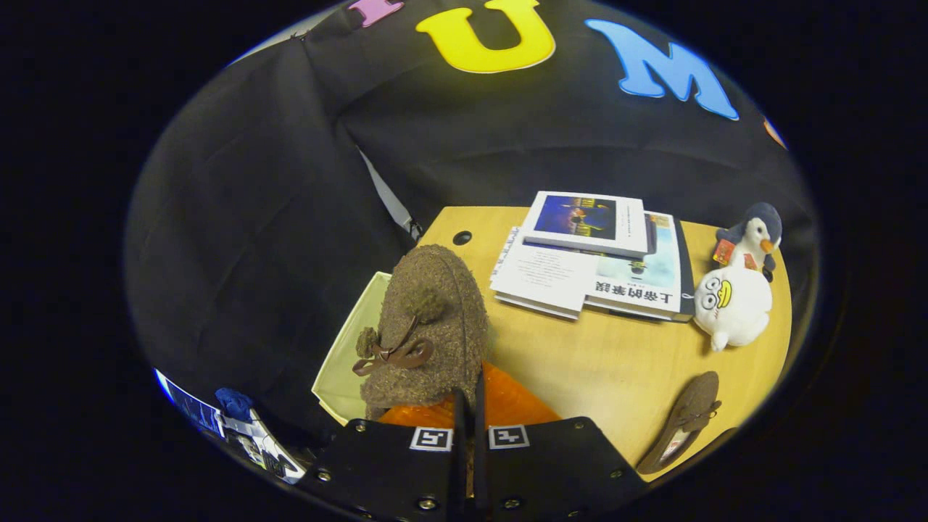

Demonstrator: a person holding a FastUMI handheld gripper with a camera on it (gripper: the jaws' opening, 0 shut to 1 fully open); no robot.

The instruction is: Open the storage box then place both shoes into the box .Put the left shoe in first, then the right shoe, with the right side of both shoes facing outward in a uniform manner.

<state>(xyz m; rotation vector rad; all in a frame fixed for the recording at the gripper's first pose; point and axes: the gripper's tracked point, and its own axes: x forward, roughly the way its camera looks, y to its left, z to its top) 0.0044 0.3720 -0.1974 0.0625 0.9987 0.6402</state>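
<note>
The gripper (pixel 470 406) is seen with its fingers pressed together on the rim of a brown fuzzy shoe (pixel 428 330), which is held lifted just ahead at 12 o'clock, toe up and away, long axis running straight out from the fingers; beneath it the pale box (pixel 355 348) with an orange interior appears open; so the first shoe is judged mid-placement. The second brown shoe (pixel 685 420) is left on the wooden table (pixel 616 355) at 3 o'clock, lying along a 1-to-7 o'clock line; beyond it books (pixel 591 254) and plush toys (pixel 736 290) are seen.
</note>
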